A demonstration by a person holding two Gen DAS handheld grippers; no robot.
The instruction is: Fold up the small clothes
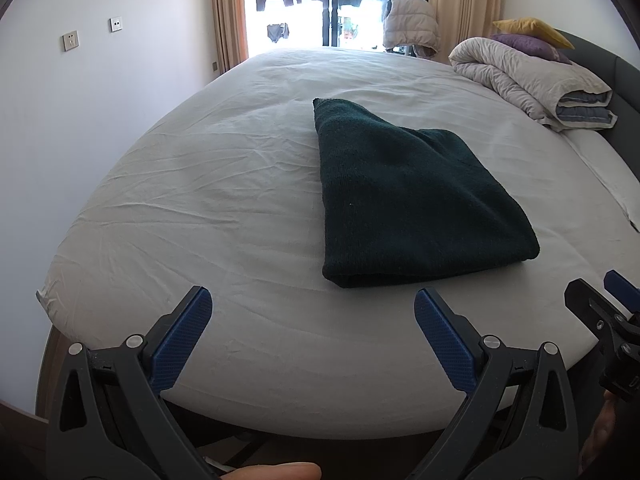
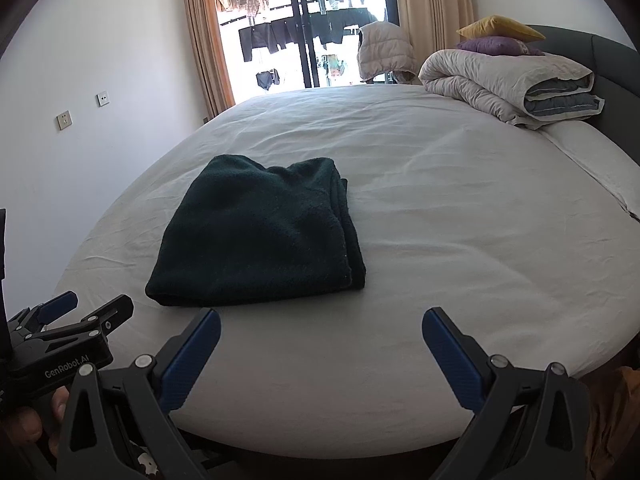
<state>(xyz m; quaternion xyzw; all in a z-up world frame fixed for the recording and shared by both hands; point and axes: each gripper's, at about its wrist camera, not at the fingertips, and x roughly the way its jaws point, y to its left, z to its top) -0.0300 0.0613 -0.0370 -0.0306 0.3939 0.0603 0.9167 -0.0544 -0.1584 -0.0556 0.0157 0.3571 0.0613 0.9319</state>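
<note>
A dark green knitted garment [image 1: 416,196] lies folded into a thick rectangle on the white bed sheet [image 1: 200,208]. It also shows in the right wrist view [image 2: 260,236], left of centre. My left gripper [image 1: 314,304] is open and empty, held over the near edge of the bed just short of the garment. My right gripper [image 2: 322,326] is open and empty, near the bed's front edge, to the right of the garment. Each gripper shows at the edge of the other's view: the right one [image 1: 600,300] and the left one [image 2: 80,312].
A rolled grey duvet [image 1: 532,80] with a purple pillow [image 1: 528,44] and a yellow pillow [image 1: 532,28] lies at the head of the bed, back right. A dark headboard [image 2: 600,60] stands behind. A white wall [image 1: 80,120] runs along the left. Balcony doors with hanging laundry [image 2: 304,24] are at the far end.
</note>
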